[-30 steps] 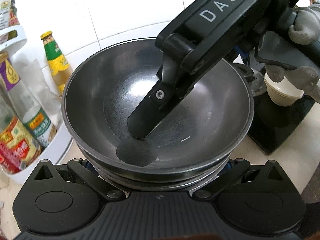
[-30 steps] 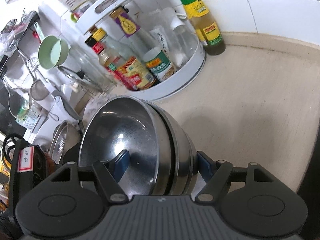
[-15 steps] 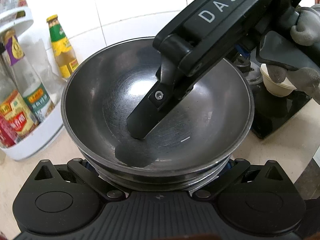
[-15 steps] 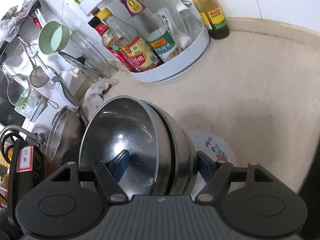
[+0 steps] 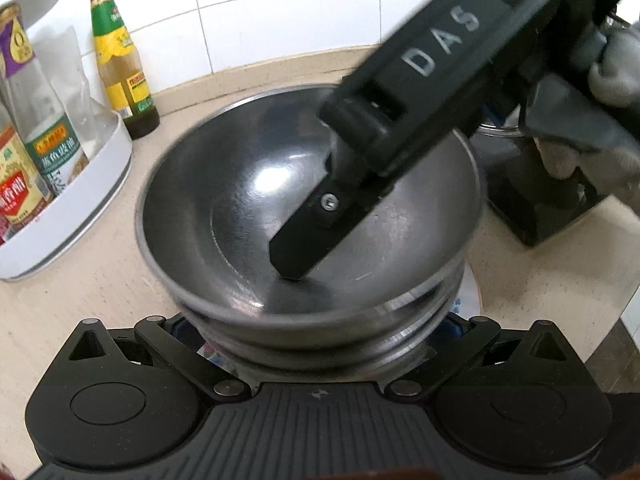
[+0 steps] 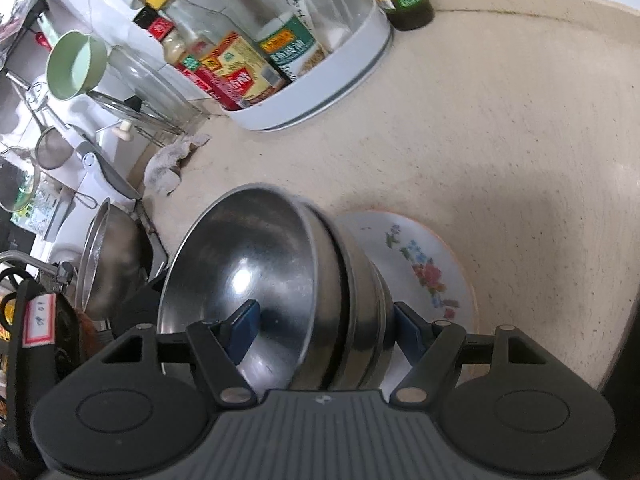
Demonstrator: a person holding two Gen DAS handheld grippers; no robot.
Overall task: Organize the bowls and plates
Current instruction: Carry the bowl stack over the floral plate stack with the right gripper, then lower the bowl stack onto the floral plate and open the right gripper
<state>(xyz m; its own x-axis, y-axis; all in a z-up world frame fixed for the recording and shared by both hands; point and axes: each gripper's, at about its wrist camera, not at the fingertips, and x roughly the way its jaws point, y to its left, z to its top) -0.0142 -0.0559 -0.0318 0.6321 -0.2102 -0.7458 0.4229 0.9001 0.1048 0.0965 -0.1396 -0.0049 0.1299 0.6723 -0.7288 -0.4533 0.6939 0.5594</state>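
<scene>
Right tongs (image 6: 324, 330) clamp nested steel bowls (image 6: 280, 280): one blue pad inside top bowl, other against outer wall. We see bowls as smooth, round, shiny, tilted over floral plate (image 6: 420, 264) lying flat on speckled beige tabletop (image 6: 500, 120).

Left tongs (image 5: 320, 332) flank bowls' (image 5: 240, 216) lower walls; we cannot tell whether pads touch. Right tongs' (image 5: 304, 248) black finger reaches into top bowl.

White round rack (image 6: 332, 76) holds glass bottles (image 6: 240, 68), well apart.
</scene>
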